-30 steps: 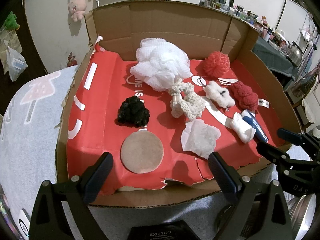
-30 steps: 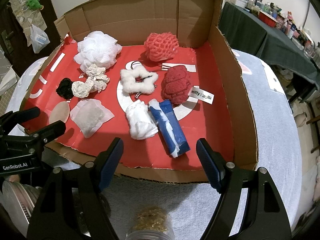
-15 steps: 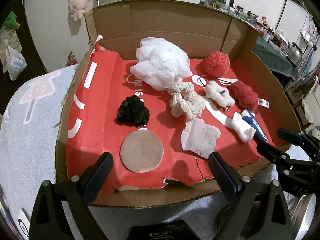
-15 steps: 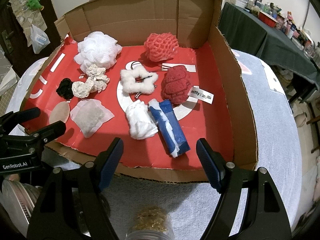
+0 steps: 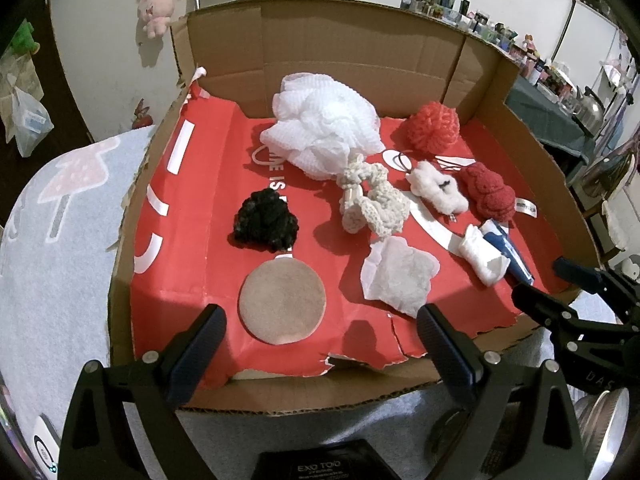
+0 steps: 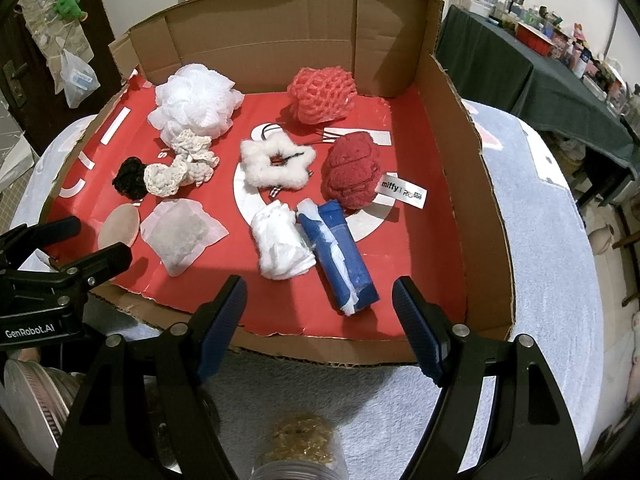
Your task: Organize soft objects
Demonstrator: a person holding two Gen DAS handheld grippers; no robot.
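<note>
A cardboard box (image 5: pixel 224 64) with a red floor holds several soft things: a white mesh puff (image 5: pixel 320 132) (image 6: pixel 196 100), a black scrunchie (image 5: pixel 266 220), a cream crochet piece (image 5: pixel 372 200), a round tan pad (image 5: pixel 282 302), a white tissue pad (image 5: pixel 396 276), a white fluffy scrunchie (image 6: pixel 276 162), a coral net sponge (image 6: pixel 322 90), a dark red knit (image 6: pixel 352 172), a white wad (image 6: pixel 282 246) and a blue roll (image 6: pixel 340 256). My left gripper (image 5: pixel 320 344) is open and empty at the box's front edge. My right gripper (image 6: pixel 320 316) is open and empty, in front of the blue roll.
The box stands on a pale blue cloth (image 6: pixel 552 240). A jar top (image 6: pixel 300 448) and a metal tin (image 6: pixel 28 400) sit close under the grippers. A dark table with clutter (image 6: pixel 520 52) is at the right. Plush toys hang on the wall (image 5: pixel 156 12).
</note>
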